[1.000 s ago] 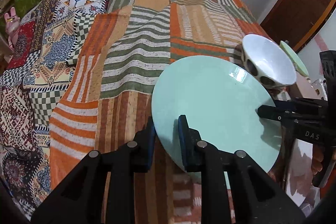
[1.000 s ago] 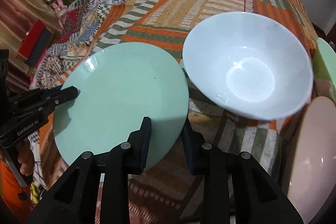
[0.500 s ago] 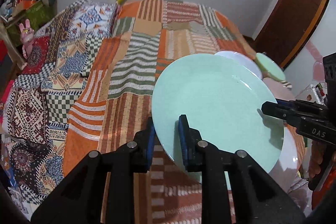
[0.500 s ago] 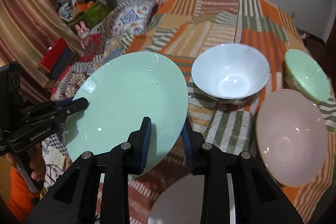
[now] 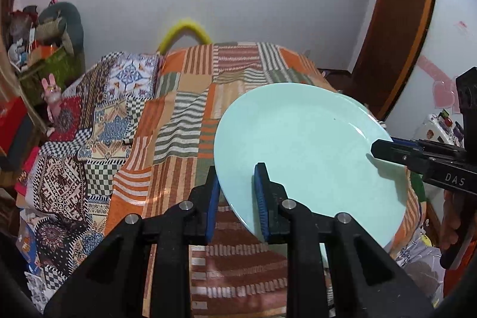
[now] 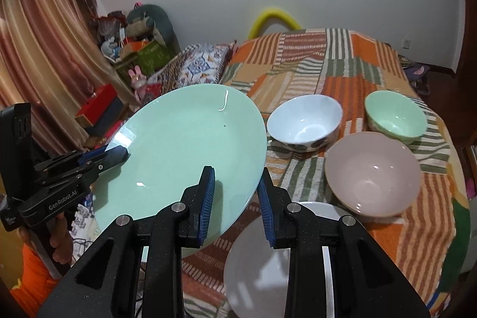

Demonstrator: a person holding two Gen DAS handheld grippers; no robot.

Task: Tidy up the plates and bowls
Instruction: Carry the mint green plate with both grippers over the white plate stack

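Both grippers pinch the mint green plate by opposite rims, holding it tilted in the air above the bed. Left gripper clamps one edge, right gripper the other. On the quilt: white bowl, green bowl, pink bowl, w/ a white plate nearest.
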